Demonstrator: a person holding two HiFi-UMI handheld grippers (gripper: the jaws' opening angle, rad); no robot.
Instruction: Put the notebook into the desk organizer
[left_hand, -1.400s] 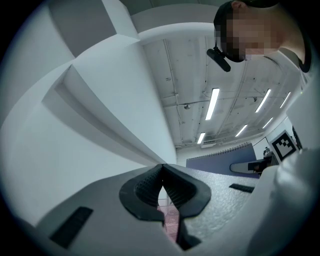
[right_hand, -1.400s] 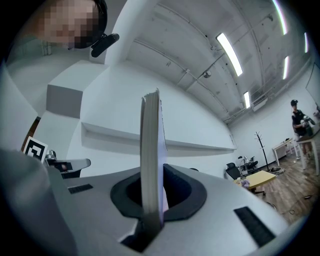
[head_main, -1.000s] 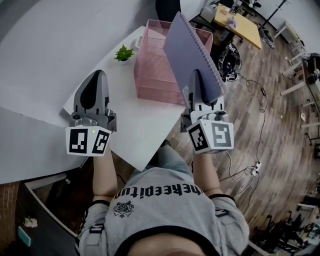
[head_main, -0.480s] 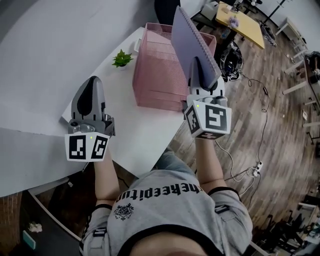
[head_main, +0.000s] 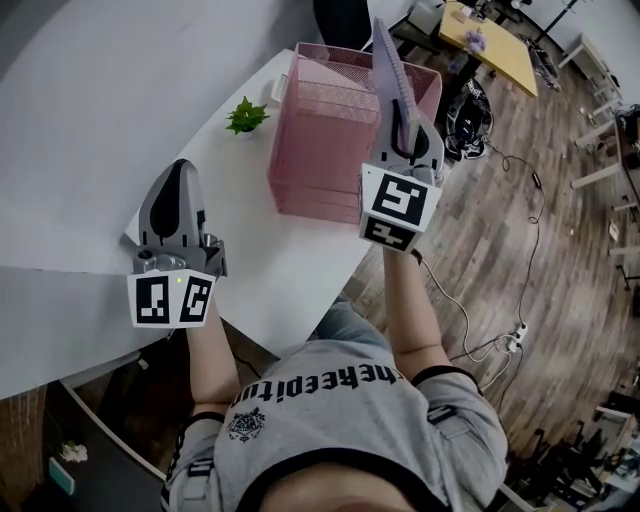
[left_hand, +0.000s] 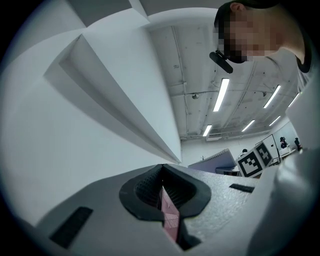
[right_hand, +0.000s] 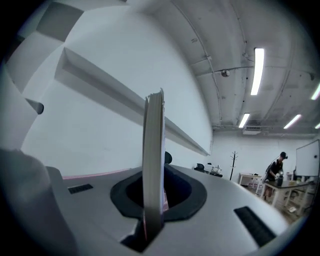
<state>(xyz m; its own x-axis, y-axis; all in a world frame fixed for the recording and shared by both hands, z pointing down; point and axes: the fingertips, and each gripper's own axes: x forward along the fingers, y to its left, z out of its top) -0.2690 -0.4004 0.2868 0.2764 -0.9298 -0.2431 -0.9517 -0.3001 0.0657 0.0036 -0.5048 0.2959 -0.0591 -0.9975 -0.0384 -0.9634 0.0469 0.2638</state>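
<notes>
The pink wire-mesh desk organizer stands on the white table near its right corner. My right gripper is shut on the lower edge of the purple spiral notebook, which stands upright and edge-on over the organizer's right side. In the right gripper view the notebook rises as a thin strip from between the jaws of the right gripper. My left gripper hovers over the table's near edge, left of the organizer, jaws together with nothing in them. In the left gripper view, past the left gripper, the notebook shows at the right.
A small potted plant sits on the table just left of the organizer. The table corner ends right of the organizer, over a wooden floor with cables. A yellow desk stands farther off.
My right gripper has moved away from me toward the organizer and rolled, so the notebook has turned from showing its cover to edge-on. The left gripper has drifted slightly nearer and lower.
</notes>
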